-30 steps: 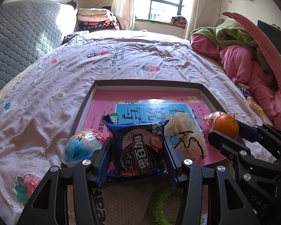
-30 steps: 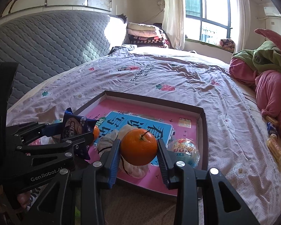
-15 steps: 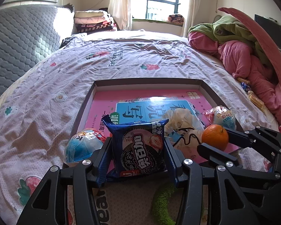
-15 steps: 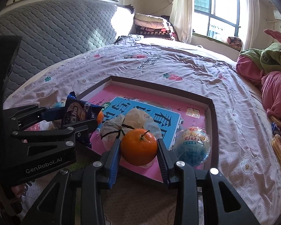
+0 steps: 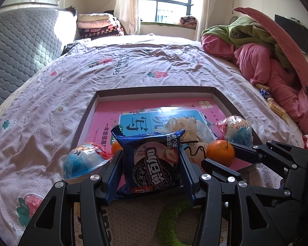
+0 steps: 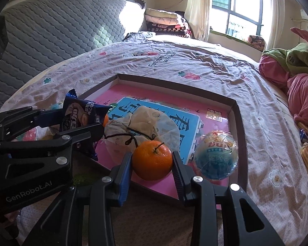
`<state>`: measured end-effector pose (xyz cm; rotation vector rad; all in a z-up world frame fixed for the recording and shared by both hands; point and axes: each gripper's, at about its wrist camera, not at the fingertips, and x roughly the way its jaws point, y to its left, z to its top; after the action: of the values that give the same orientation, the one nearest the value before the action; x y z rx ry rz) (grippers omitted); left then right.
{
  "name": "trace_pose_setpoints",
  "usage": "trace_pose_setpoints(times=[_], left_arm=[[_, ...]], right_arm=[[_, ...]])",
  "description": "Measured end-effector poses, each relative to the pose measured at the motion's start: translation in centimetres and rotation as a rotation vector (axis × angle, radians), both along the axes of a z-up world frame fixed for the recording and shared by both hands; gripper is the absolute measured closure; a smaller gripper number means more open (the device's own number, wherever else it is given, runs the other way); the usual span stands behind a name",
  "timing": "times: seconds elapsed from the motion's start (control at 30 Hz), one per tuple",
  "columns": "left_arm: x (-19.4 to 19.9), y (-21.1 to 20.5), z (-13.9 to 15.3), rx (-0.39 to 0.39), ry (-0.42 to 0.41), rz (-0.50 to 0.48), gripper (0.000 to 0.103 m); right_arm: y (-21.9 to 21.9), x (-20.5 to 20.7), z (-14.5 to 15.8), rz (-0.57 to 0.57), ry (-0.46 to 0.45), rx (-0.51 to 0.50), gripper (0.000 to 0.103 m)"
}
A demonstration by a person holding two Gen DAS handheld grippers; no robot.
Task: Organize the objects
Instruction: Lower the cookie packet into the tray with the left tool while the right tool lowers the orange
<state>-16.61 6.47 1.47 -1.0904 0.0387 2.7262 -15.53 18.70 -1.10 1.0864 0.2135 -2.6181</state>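
My left gripper (image 5: 151,164) is shut on a blue cookie packet (image 5: 152,160), held upright over the near edge of a shallow brown tray (image 5: 154,91) lined with a pink book. My right gripper (image 6: 152,165) is shut on an orange (image 6: 152,160) just above the tray's near edge; the orange also shows in the left wrist view (image 5: 220,152). In the tray lie a white tied bag (image 6: 141,127), a blue-and-white wrapped ball (image 6: 216,160) and a second orange (image 5: 116,147), mostly hidden behind the packet. The packet also shows in the right wrist view (image 6: 80,116).
Another blue wrapped ball (image 5: 82,162) lies at the tray's near left corner. The tray sits on a bed with a flowered sheet (image 5: 51,94). Pink and green bedding (image 5: 262,61) is heaped at the right, with small snack packets (image 5: 274,104) beside it. A padded headboard (image 6: 51,32) stands left.
Both grippers have moved lower and closer to the tray's near edge, each still holding its object. The orange has come down towards the tray beside the white bag.
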Motion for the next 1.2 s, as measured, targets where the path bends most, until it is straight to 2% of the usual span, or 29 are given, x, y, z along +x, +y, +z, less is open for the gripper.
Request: trace_pose_setpoints(times=[0.33,0.57,1.2], left_arm=[[0.0,1.1,-0.3,-0.01,0.003,-0.015,0.05],[-0.3,1.1,-0.5,0.012,-0.012,-0.017,0.05],[-1.0,0.8,-1.2,0.04,-0.06,-0.015,0.049]], right_arm=[[1.0,-0.6,-0.3,-0.044,-0.015,0.0,0.065],[1.4,-0.8,-0.5,-0.066,-0.029,-0.007,0.065],[1.3,-0.7,-0.3,-0.066,-0.029,0.04,0.065]])
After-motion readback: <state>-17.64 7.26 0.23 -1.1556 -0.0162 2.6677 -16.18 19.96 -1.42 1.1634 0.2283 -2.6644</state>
